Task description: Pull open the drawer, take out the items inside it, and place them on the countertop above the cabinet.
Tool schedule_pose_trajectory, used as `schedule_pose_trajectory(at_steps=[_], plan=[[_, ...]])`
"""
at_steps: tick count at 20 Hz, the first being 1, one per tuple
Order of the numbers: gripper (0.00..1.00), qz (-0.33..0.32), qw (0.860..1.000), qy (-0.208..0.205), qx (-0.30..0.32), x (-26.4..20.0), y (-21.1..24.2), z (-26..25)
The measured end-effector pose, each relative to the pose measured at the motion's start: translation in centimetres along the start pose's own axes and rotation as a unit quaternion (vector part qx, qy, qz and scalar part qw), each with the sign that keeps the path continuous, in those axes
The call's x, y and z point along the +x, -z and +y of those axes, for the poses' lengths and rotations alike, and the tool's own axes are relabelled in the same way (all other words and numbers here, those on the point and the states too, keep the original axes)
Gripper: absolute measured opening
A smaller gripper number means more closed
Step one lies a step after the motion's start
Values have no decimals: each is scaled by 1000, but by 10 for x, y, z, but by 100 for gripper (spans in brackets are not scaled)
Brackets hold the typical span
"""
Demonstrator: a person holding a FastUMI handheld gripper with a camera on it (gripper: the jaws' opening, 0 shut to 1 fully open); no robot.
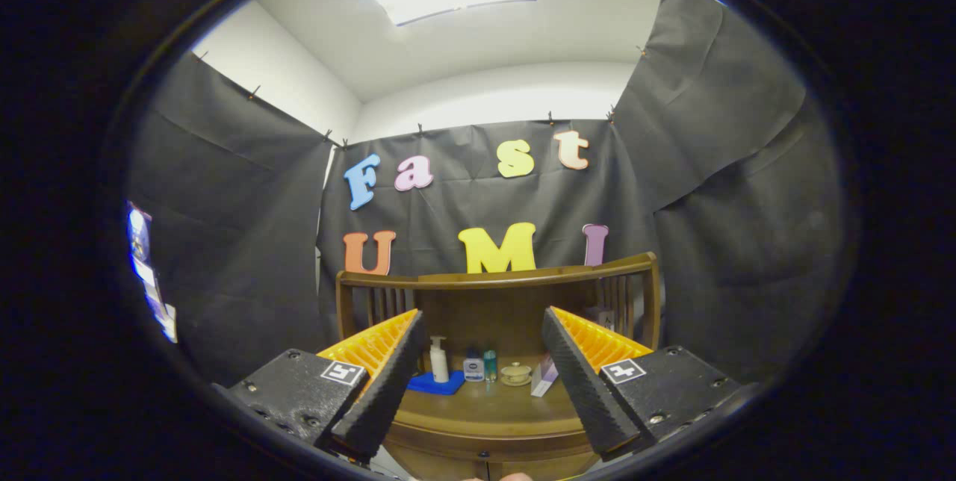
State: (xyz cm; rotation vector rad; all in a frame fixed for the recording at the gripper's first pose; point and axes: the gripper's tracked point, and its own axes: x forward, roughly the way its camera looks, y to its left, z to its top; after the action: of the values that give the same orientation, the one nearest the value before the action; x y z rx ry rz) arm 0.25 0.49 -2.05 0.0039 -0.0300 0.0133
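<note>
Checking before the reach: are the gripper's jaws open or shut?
Open. The gripper has its jaws spread wide apart with nothing between them; the pump bottle and small cup on the countertop show through the gap.

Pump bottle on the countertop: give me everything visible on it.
The pump bottle is small and white, plastic by the look, with a pump head and spout on top. It stands upright at the back of the wooden countertop, its base on a blue cloth or mat. A smaller bottle with a blue label stands just beside it, apart. It lies beyond the gripper, seen through the gap between its wide-open fingers. Nothing grips it.
</note>
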Motion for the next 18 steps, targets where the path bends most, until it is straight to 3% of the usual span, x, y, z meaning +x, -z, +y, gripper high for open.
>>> schedule_pose_trajectory(at_steps=[3,18], plan=[[100,22,1000,1,-3,11,28,6],[100,181,984,8,4,54,273,13]])
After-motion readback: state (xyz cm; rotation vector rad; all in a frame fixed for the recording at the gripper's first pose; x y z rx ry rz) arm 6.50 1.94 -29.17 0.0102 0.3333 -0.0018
